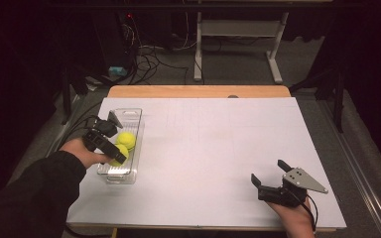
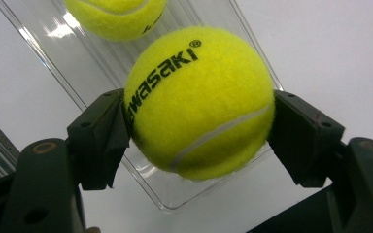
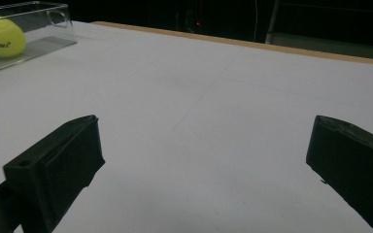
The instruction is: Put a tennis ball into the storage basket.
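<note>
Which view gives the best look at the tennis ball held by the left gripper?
The left gripper view: the held tennis ball sits large between both pads, its black lettering and seam sharp, above the clear tray. The high view shows it small, partly hidden by the left gripper. The right gripper view shows one ball in the tray, but which ball is unclear.

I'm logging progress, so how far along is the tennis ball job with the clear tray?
Done: one tennis ball lies in the clear tray. In hand: the left hand-held gripper clamps a second ball over the tray. Left: releasing it. The right hand-held gripper rests open on the table.
</note>
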`<act>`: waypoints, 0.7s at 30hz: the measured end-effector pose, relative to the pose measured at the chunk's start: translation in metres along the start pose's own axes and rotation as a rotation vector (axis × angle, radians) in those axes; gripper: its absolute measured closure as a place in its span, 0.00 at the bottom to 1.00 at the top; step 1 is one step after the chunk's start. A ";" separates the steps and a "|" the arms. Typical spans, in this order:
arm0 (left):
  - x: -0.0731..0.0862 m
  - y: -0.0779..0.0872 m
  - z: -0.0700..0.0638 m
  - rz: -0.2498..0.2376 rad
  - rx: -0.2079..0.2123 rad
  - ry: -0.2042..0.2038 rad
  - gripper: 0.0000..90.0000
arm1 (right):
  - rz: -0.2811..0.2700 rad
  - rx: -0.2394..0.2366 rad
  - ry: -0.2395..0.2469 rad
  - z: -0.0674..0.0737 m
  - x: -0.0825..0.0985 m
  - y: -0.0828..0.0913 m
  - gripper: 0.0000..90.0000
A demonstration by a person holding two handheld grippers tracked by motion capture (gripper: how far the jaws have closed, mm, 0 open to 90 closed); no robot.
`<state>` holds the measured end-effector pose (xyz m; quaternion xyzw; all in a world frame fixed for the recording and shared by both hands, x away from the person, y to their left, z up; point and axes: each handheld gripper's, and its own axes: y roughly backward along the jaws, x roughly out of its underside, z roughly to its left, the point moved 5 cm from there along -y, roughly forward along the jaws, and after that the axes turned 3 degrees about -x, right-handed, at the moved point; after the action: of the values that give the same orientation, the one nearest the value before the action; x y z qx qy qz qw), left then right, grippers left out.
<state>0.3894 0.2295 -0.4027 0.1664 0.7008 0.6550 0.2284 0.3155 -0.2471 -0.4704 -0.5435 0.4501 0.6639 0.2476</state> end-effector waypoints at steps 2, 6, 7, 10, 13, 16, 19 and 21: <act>0.000 -0.002 0.000 0.008 0.005 -0.001 0.31 | 0.000 0.001 0.001 0.000 0.000 0.000 0.00; -0.001 -0.008 -0.001 0.017 -0.003 0.001 0.30 | 0.001 0.000 -0.001 0.000 0.000 0.000 0.00; -0.002 -0.009 -0.001 0.017 -0.010 0.001 0.30 | 0.001 0.000 -0.001 0.000 0.000 0.000 0.00; -0.002 -0.012 -0.001 0.025 -0.011 0.002 0.30 | 0.002 0.002 -0.002 0.000 0.000 0.000 0.00; -0.002 -0.013 -0.001 0.029 -0.011 0.000 0.30 | 0.002 0.002 -0.002 0.000 0.001 0.000 0.00; -0.002 -0.013 0.000 0.021 -0.022 -0.003 0.30 | 0.002 0.003 -0.001 -0.001 0.001 0.001 0.00; -0.003 -0.009 0.000 -0.006 -0.011 0.001 0.15 | -0.001 0.002 -0.001 -0.001 0.000 0.001 0.00; -0.004 -0.003 -0.001 -0.021 -0.005 -0.012 0.09 | -0.002 0.002 0.000 -0.001 0.000 0.001 0.00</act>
<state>0.3928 0.2265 -0.4057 0.1623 0.6997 0.6531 0.2399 0.3148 -0.2483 -0.4703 -0.5435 0.4503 0.6633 0.2488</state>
